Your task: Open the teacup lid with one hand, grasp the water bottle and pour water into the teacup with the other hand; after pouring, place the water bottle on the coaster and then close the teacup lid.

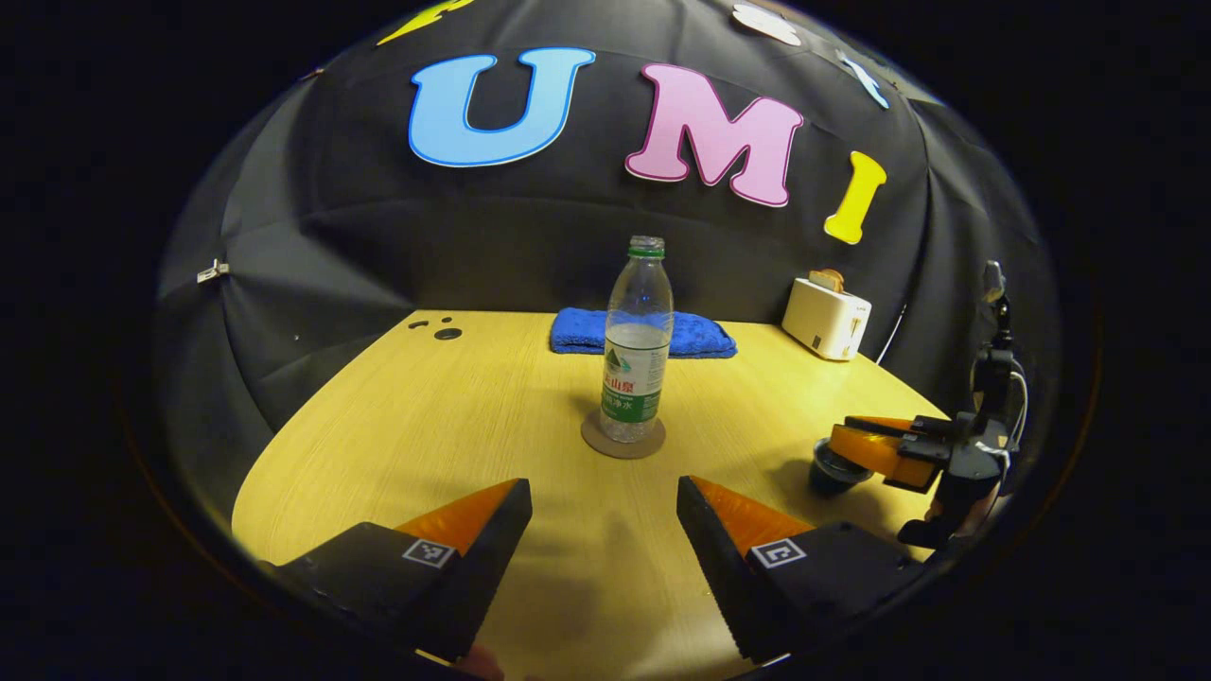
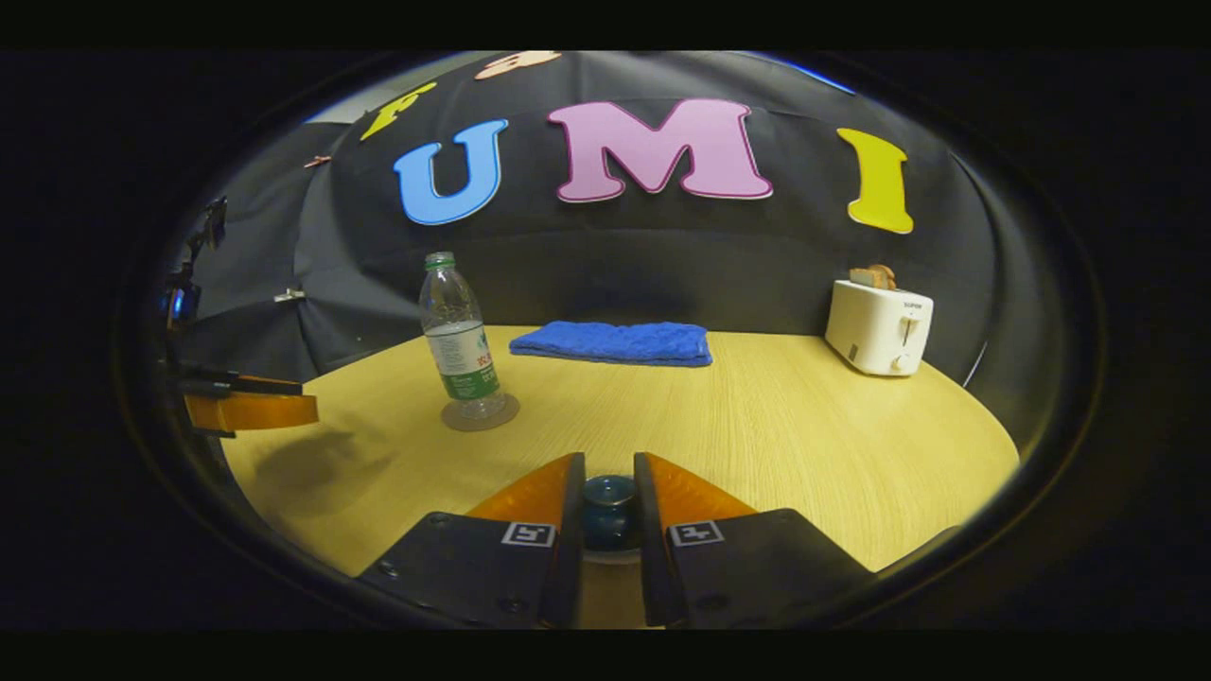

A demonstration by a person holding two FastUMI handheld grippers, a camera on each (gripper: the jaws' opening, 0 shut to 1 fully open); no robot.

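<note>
A clear water bottle (image 1: 638,350) with a green cap and label stands upright on a round brown coaster (image 1: 623,441) in the middle of the table; it stands left of centre (image 2: 461,340) in the right gripper view. My left gripper (image 1: 603,487) is open, a short way in front of the bottle, holding nothing. At the right, my right gripper (image 1: 842,443) sits over the dark teacup (image 1: 831,473). In its own view the right gripper (image 2: 608,465) is shut on the dark teal teacup lid (image 2: 608,506). Whether the lid rests on the cup I cannot tell.
A folded blue towel (image 1: 643,333) lies at the back of the wooden table (image 1: 426,426). A white toaster (image 1: 826,317) with toast in it stands at the back right. Small dark dots (image 1: 447,333) mark the far left of the tabletop.
</note>
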